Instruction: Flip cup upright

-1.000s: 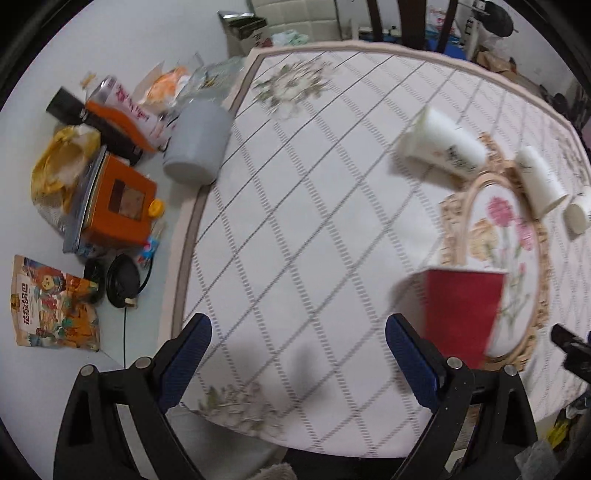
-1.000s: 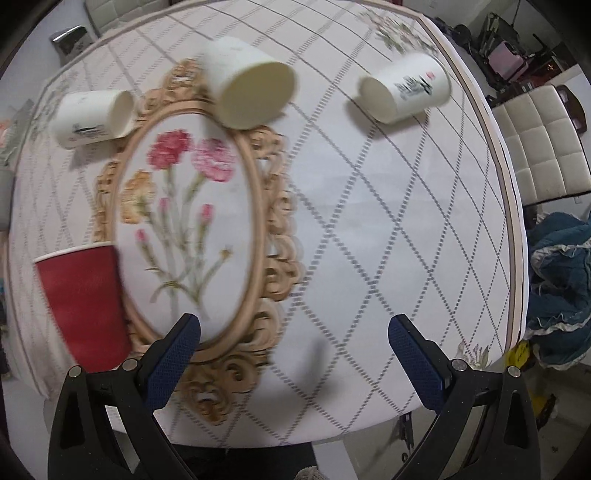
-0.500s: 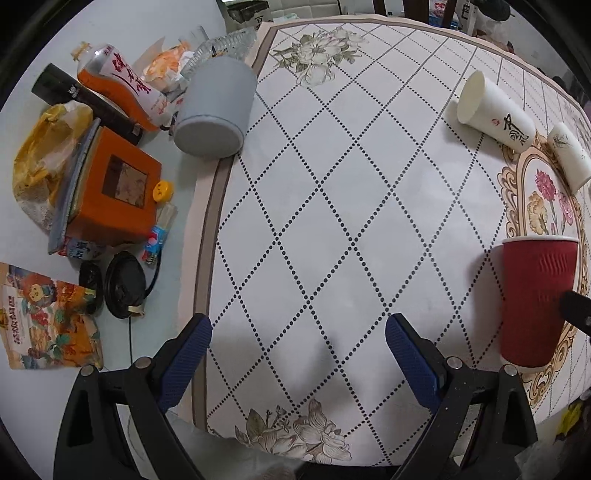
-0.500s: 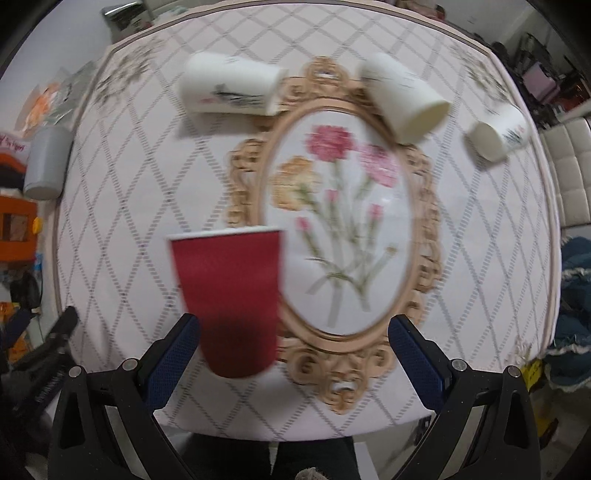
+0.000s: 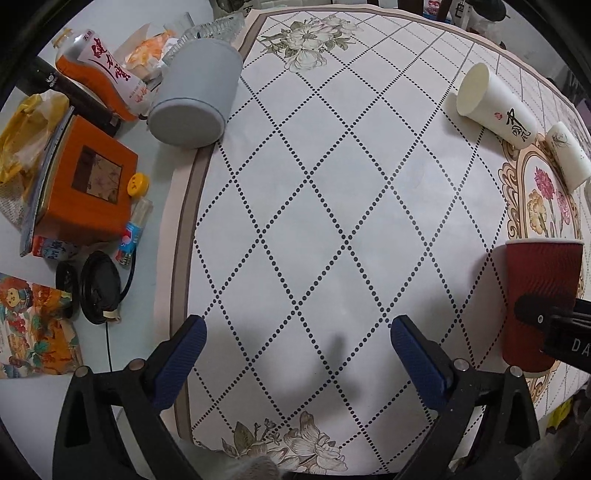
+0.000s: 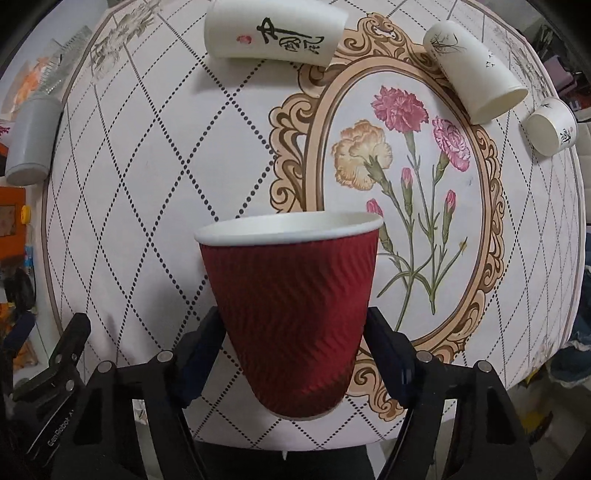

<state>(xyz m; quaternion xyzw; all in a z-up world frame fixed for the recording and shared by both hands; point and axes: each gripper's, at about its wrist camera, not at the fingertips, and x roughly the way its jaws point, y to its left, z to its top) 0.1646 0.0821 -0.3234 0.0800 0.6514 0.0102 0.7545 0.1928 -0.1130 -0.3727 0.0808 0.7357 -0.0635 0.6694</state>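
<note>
Cup (image 6: pixel 291 314) first: it's sitting upright right in front of my right gripper (image 6: pixel 293 343), red ribbed paper, white rim up, base down on the tablecloth (image 6: pixel 147 221) near the front edge. My fingers (image 6: pixel 201 350) are pressing on both sides of its lower half, so I'm gripping the cup on that side. From the left wrist cam the same cup (image 5: pixel 537 302) is showing at the far right, with one black finger of the right gripper (image 5: pixel 554 319) lying across its side.

My left gripper (image 5: pixel 295 343) is hanging wide apart over bare diamond-pattern cloth (image 5: pixel 314 203), nothing between the blue pads (image 5: pixel 181 354), well apart from the cup.

Going further out, the cup is standing just at the left rim of the gold oval frame (image 6: pixel 291 122) with the carnations (image 6: pixel 402 155) printed inside. Past that, three white cups are lying on their sides: one with black brush writing (image 6: pixel 273 35) at the top left of the frame, one (image 6: pixel 476 70) at its top right, and a short one (image 6: pixel 552 127) off toward the right edge.

Off the cloth on the left there's a grey canister (image 5: pixel 195 92) lying down, an orange box (image 5: pixel 86 181) beside it, an orange bottle (image 5: pixel 103 74) further back, and a snack bag (image 5: pixel 33 325) near me.
</note>
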